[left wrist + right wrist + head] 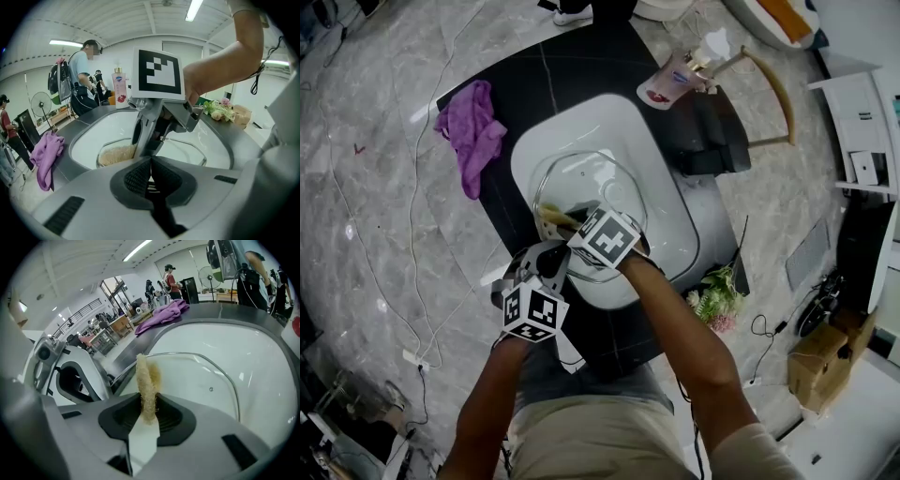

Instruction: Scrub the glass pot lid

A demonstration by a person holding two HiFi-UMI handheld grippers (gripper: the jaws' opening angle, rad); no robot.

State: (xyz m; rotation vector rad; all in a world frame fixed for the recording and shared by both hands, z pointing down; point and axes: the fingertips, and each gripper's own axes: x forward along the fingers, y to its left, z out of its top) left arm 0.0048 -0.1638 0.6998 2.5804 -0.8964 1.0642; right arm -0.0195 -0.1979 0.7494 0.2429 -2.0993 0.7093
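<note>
Two grippers work on the glass pot lid (591,187) lying in the white sink (623,117)

The left gripper (150,176) has its jaws pressed together on what looks like the lid's rim, at about 7 o'clock on the lid in the head view. The right gripper (149,408) pinches a tan loofah scrubber (146,380) that touches the glass near the lid's 9 o'clock edge. On the black counter a purple cloth (473,131) lies at 10 o'clock from the sink, and a soap bottle (670,82) lies at 1 o'clock
</note>
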